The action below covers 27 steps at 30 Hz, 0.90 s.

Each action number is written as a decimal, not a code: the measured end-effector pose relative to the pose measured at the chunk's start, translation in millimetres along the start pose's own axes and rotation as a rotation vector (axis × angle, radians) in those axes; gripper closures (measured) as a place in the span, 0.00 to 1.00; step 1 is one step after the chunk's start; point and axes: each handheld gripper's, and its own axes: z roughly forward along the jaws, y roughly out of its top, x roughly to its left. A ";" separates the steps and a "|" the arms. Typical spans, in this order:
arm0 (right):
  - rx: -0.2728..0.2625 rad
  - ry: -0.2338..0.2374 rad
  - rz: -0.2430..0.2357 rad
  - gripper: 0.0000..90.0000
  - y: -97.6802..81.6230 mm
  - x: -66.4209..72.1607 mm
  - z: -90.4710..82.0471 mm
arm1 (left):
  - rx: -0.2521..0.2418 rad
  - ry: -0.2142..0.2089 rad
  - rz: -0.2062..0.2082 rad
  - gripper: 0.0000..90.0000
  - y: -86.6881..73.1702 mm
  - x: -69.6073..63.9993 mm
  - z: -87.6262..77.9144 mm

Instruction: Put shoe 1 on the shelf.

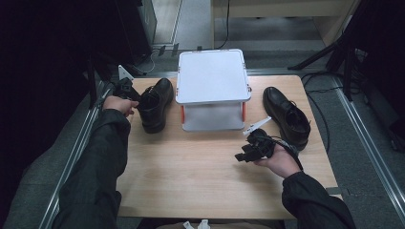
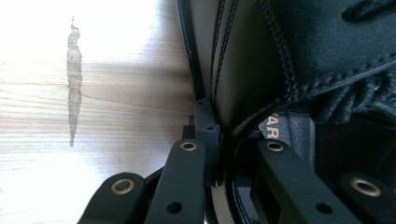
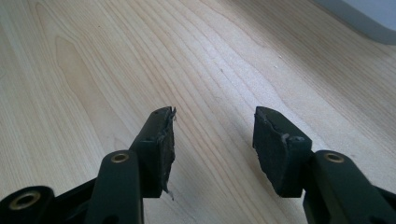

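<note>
1. Left gripper, near the table's far left corner: jaws clamped on the rim of a black shoe's opening, one jaw inside, one outside against the leather.
2. That shoe sits by the table's left edge, toe pointing to the far edge, just beside the white box.
3. White box stands at the middle of the far edge.
4. Right gripper, over bare wood toward the right edge: jaws apart, nothing between them.
5. Second black shoe lies near the right edge, just beyond the right hand.
</note>
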 end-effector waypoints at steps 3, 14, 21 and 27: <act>0.000 0.002 0.001 0.55 0.0 -0.3 -0.1 | -0.020 0.012 0.003 0.95 2.0 -3.6 -15.0; 0.003 0.005 -0.004 0.56 0.8 0.3 0.8 | -0.066 0.015 -0.019 0.95 8.1 -27.7 -70.0; -0.005 0.020 -0.022 0.56 6.8 0.6 2.3 | -0.105 -0.009 0.006 0.95 8.5 -51.3 -99.8; -0.006 0.031 -0.028 0.56 11.0 0.3 3.9 | -0.135 0.006 0.059 0.95 9.8 -92.2 -122.5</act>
